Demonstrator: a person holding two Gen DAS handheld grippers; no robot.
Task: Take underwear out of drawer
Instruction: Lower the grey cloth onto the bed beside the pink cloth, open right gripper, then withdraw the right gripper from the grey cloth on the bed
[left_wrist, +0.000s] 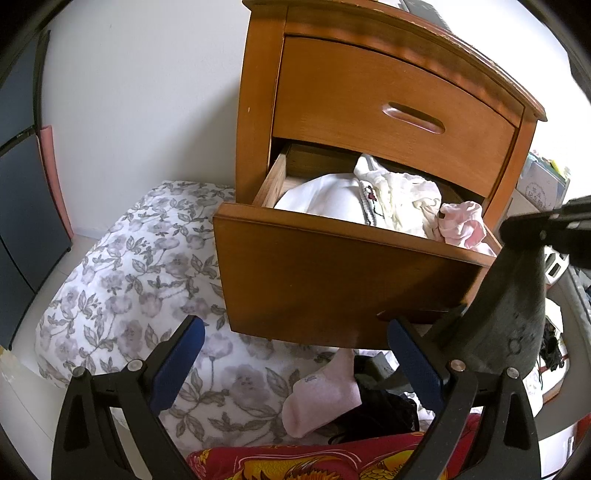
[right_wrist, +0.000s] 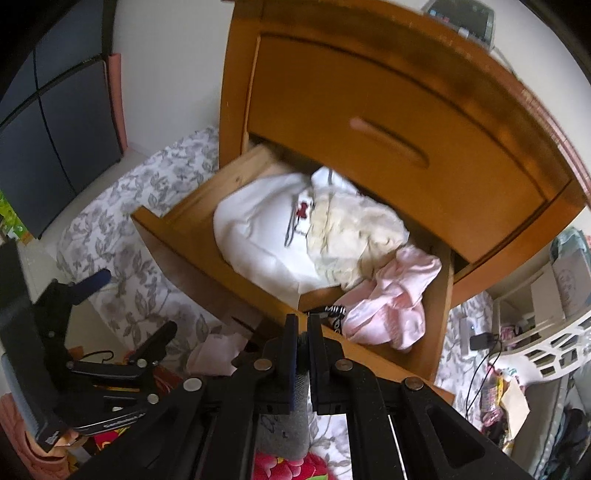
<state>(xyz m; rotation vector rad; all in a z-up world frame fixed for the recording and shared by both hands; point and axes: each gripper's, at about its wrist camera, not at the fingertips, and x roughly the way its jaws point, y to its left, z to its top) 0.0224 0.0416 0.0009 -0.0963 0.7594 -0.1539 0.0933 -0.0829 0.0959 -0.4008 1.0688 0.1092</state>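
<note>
The lower drawer (left_wrist: 332, 273) of the wooden nightstand (left_wrist: 369, 74) stands pulled out, and clothes fill it: a white garment (right_wrist: 258, 236) at the left, a cream one (right_wrist: 354, 236) in the middle, and a crumpled pink piece (right_wrist: 391, 295) at the right front corner, with a small black-and-white item (right_wrist: 334, 312) just beside it against the front panel. The right gripper (right_wrist: 303, 321) has its jaws drawn tight together on a dark grey cloth (left_wrist: 509, 314), which hangs down from it in front of the drawer's right edge (whether this is the underwear meant, the pictures cannot settle, though it looks like one garment already lifted clear). The left gripper (left_wrist: 295, 354) hovers low before the drawer front with its blue pads spread wide and nothing between them, above a floral quilt (left_wrist: 122, 280) and a pink sock (left_wrist: 325, 398).

The step in hand seems to be carrying the grey piece away from the drawer and down toward the pile below. The next move would call for letting it go there without snagging the drawer's corner; if more underwear is wanted, the pink piece at the front right is the nearest and sits loose on top
</note>
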